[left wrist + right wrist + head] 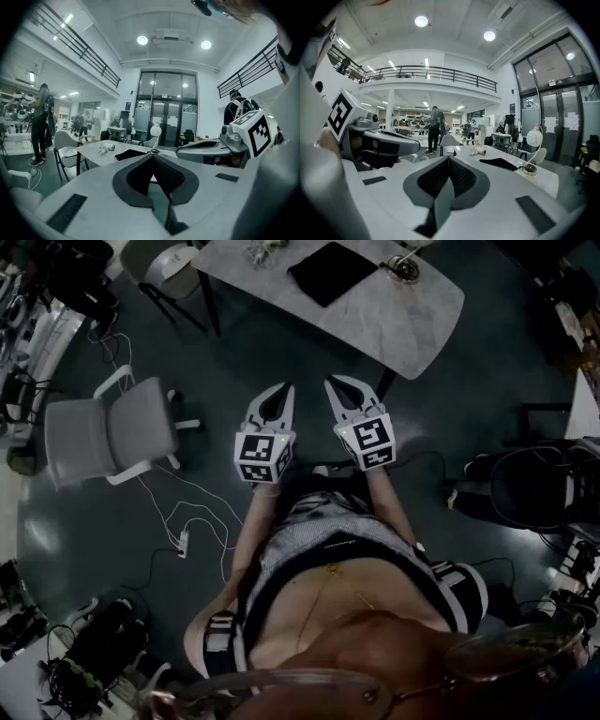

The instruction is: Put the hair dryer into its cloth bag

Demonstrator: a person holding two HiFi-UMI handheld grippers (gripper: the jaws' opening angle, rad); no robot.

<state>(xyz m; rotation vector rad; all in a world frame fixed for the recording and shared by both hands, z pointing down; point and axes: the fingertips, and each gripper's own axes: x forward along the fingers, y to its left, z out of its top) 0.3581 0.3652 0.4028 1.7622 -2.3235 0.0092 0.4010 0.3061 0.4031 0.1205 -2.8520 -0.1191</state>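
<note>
Hair dryer (480, 150), clearest in the right gripper view, lies on the table (403, 324) by the cloth bag (330, 270); left gripper (285, 388) and right gripper (331, 382) closed, empty.

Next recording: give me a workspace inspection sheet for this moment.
Surface: pale table, mostly bare.
Job's things: hair dryer and black cloth bag lie apart on the table.
Clutter: desk lamp on the table.
Grippers: left hand-held gripper and right hand-held gripper shut, empty, over the floor.
Cables: white cable on the floor.
Surroundings: white chair; people in the background.
</note>
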